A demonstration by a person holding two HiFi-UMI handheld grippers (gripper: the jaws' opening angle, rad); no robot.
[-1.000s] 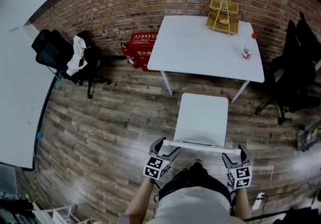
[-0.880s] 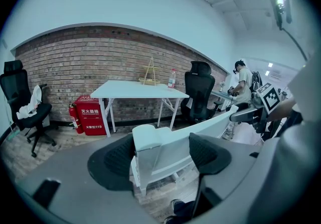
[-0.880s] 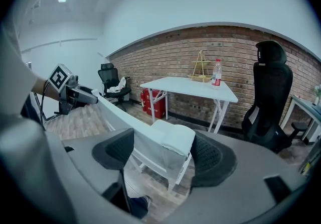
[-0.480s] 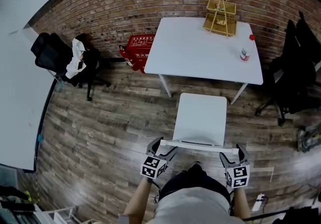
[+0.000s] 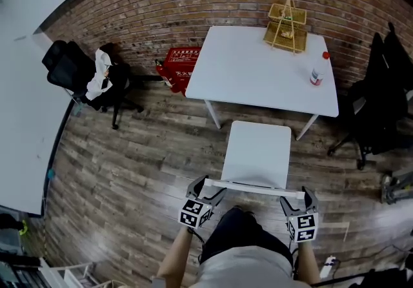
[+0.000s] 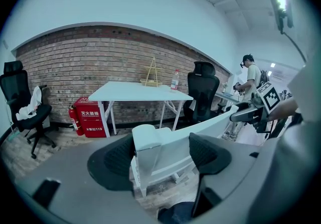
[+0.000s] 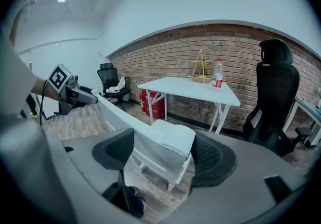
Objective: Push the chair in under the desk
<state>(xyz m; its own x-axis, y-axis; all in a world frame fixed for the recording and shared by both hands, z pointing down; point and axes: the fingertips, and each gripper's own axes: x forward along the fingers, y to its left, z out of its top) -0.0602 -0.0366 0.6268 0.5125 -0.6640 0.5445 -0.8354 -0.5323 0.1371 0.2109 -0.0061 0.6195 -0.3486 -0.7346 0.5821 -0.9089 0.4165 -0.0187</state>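
A white chair [image 5: 258,151] stands on the wood floor, its seat pointing at the white desk [image 5: 258,70], with the seat's front edge just short of the desk's near edge. I hold the backrest's top rail [image 5: 255,186] at both ends. My left gripper [image 5: 205,186] is shut on the left corner, and in the left gripper view that corner [image 6: 146,140] sits between the pads of the left gripper [image 6: 160,155]. My right gripper [image 5: 297,196] is shut on the right corner. In the right gripper view that corner [image 7: 170,140] fills the gap of the right gripper [image 7: 163,155].
On the desk stand a wire basket rack [image 5: 287,22] and a bottle [image 5: 317,75]. A red box [image 5: 181,64] sits by the brick wall left of the desk. Black office chairs stand at left [image 5: 84,73] and right [image 5: 377,99]. A white table [image 5: 19,125] runs along the left.
The chair, with both grippers on its backrest, has come slightly closer to the desk. The hold has not changed.
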